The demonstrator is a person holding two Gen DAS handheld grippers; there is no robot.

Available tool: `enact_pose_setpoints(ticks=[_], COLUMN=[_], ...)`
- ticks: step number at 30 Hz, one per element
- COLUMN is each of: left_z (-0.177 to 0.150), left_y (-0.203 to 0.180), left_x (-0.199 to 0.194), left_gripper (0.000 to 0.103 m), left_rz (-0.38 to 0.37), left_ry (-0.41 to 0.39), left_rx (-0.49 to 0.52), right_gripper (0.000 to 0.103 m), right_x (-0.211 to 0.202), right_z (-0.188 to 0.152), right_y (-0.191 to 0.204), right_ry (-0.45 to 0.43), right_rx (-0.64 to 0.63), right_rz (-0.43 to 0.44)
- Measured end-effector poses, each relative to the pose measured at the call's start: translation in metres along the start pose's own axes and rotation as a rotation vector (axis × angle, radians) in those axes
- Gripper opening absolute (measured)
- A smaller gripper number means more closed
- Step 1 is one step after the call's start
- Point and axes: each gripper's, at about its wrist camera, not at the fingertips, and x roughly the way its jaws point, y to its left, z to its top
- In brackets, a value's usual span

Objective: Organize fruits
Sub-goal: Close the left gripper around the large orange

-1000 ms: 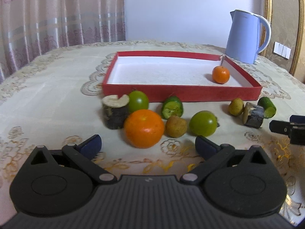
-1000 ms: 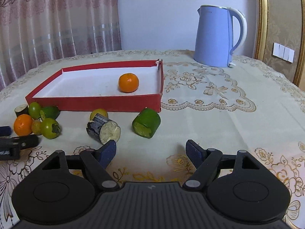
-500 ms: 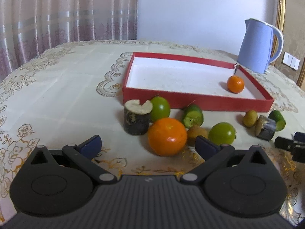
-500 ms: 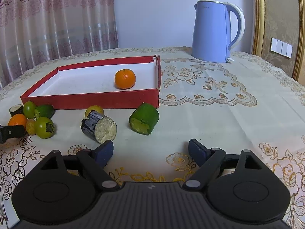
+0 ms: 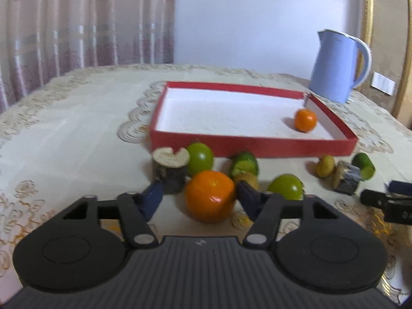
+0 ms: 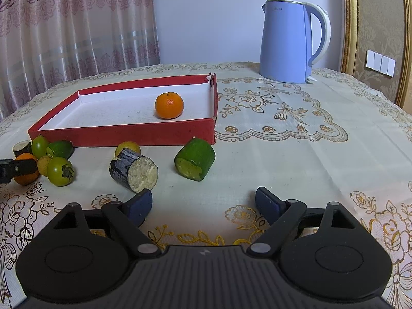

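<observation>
Jaws seemingly closing round orange (image 5: pixel 209 195).

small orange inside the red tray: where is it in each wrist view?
Left wrist: the small orange sits right of centre, in the far right corner of the red tray.
Right wrist: the small orange sits left of centre, in the tray's right half.
Shared landmark: the blue kettle, behind the tray in both.
</observation>
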Motion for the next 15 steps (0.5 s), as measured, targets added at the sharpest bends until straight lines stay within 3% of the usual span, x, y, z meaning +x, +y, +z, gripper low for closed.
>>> enact_pose_setpoints(ticks=[3, 15], left_z=[-0.0027, -0.0066], left_y=[-0.0036, -0.0053], left_x=[0.0032, 0.0007], left_gripper=[0.041, 0.04], left_rz=[-0.017, -0.019], left_ry=[0.022, 0.008], left_rx=[0.026, 0.03], right_gripper=[0.088, 0.088], right_x=[0.0, 0.0], right_z=[0.0002, 0.0003], right_y=[-0.0003, -0.0004], right_ry=[0.0, 0.001], right_rx=[0.0, 0.0], right_rz=[0.001, 0.001])
